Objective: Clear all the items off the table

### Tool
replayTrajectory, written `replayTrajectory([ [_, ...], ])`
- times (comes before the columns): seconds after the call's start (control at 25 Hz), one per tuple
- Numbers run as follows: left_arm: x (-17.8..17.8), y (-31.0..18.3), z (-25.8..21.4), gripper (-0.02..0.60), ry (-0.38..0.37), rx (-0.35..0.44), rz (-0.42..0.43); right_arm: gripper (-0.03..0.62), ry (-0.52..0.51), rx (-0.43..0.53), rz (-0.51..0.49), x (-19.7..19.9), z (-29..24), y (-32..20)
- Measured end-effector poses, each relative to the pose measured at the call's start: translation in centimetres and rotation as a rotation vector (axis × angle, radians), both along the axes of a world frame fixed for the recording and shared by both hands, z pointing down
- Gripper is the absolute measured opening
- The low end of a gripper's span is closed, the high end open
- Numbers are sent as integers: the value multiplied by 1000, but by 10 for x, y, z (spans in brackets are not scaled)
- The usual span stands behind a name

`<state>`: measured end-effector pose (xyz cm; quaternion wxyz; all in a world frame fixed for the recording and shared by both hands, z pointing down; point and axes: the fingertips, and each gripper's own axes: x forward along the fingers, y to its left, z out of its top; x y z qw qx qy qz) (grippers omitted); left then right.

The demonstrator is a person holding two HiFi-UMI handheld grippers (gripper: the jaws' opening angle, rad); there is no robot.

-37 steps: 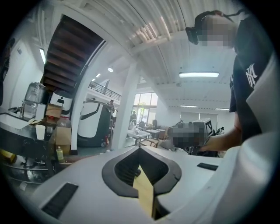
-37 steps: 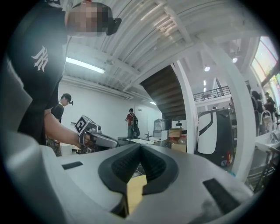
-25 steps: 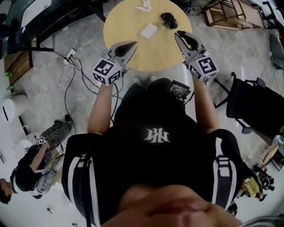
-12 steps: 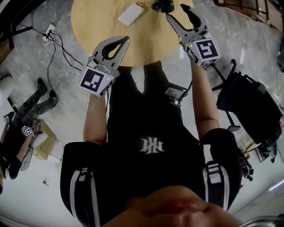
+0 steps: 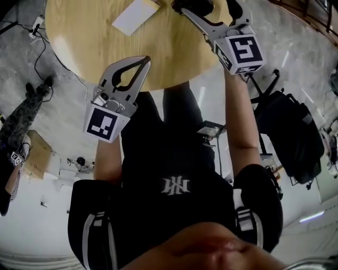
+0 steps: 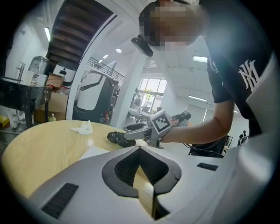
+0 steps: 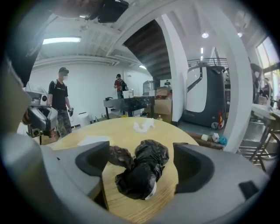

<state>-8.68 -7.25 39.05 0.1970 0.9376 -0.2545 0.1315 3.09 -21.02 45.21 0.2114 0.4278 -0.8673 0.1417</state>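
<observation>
A crumpled black plastic bag lies on the round wooden table. My right gripper straddles it; its jaws have just been opening and stand wide, pads clear of the bag. In the head view that gripper reaches over the bag at the top edge. My left gripper hovers shut and empty over the table's near rim. Further in lie a flat white card and a crumpled white tissue. The left gripper view shows the bag and tissue.
A black chair stands on the floor at the right. Cables and a cardboard box lie on the floor at the left. Two people stand beyond the table, near dark benches.
Both grippers have come down and forward over the table. The right jaws went from nearly closed to wide and now flank the black bag. The left stayed shut.
</observation>
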Motion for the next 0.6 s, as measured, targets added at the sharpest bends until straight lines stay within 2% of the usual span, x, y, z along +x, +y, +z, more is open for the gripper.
replayTrajectory([
  [0.36, 9, -8, 15, 12, 16, 5, 5, 462, 49, -128, -67, -12, 35, -5],
  [0.48, 7, -9, 15, 12, 7, 10, 2, 378, 62, -136, -78, -11, 36, -4],
  [0.6, 4, -9, 17, 12, -4, 12, -3, 327, 63, -143, -88, -11, 38, -4],
])
